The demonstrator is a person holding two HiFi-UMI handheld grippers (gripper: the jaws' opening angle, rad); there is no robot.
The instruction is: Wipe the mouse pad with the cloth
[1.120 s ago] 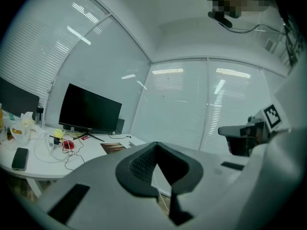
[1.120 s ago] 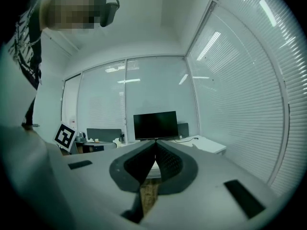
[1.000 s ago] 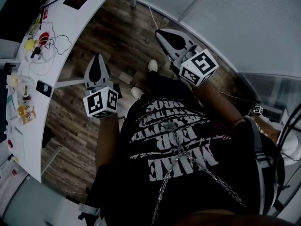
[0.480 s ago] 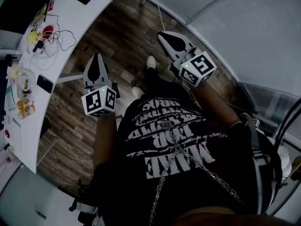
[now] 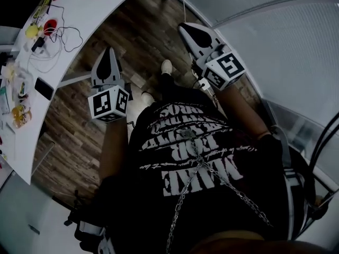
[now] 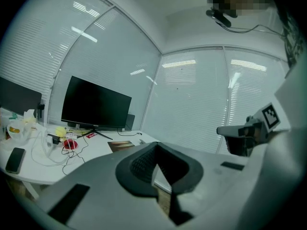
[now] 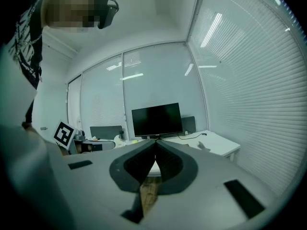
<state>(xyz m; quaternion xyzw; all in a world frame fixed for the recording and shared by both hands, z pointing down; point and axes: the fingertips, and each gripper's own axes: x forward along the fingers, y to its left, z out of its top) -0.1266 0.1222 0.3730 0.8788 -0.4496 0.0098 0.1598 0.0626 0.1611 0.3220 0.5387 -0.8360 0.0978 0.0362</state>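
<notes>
Movement: left tool [image 5: 109,52] and right tool [image 5: 183,27], both shut on nothing, swing over the floor [image 5: 132,30] while the counter [image 5: 100,9] slides leftward, so wiping hasn't started.

I see a white desk [image 5: 106,4] and a brown wood-plank floor [image 5: 69,126]. The person's shirt [image 5: 185,157] is black with white lettering. The grey left hand-held gripper [image 5: 109,51] and right hand-held gripper [image 5: 184,26] carry black-and-white square markers. The monitor [image 6: 93,103] is black.
</notes>
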